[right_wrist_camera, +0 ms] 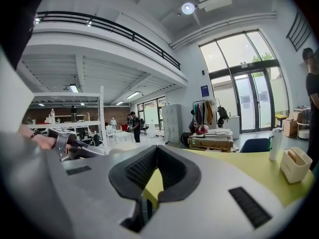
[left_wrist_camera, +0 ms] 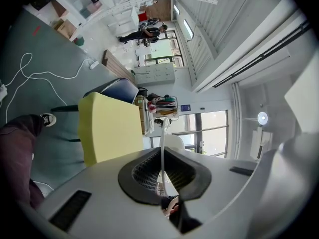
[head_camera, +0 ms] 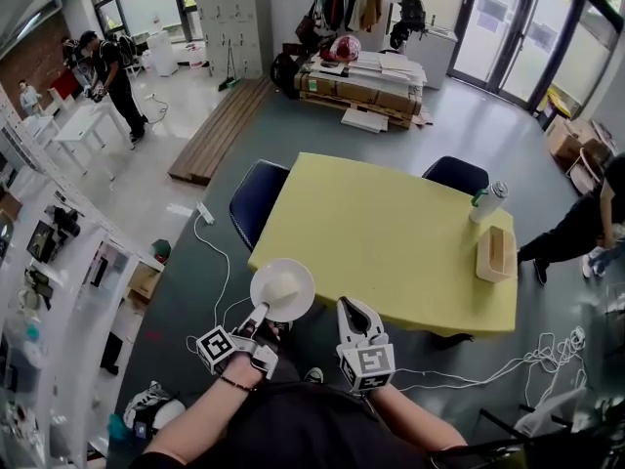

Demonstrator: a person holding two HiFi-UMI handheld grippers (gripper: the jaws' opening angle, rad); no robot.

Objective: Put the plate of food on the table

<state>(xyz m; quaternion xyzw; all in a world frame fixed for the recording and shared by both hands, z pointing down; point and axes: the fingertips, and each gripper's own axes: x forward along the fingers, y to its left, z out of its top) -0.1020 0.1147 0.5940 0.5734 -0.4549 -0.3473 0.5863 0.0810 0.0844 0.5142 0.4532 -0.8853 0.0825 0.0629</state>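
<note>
- A white plate (head_camera: pixel 282 289) is clamped by its near rim in the left gripper (head_camera: pixel 258 313). In the left gripper view the rim (left_wrist_camera: pixel 162 131) is seen edge-on, pinched between the two dark pads.
- A pale mound of food (head_camera: pixel 281 283) is carried at the middle of the plate.
- The plate is held at the near left corner of the yellow bench (head_camera: pixel 391 223), partly over the top and partly past its edge (whether it touches the surface cannot be told).
- The right gripper (head_camera: pixel 350 311) is kept just beside the plate, at the bench's near edge. Its jaws are closed at the tips with nothing held, and yellow bench top is seen through the gap behind them.
- A pale bottle (head_camera: pixel 488 201) and a cream open box (head_camera: pixel 493 254) are placed near the bench's right end, well apart from the plate.
- Two dark chairs (head_camera: pixel 256 198) are drawn up at the far side.
</note>
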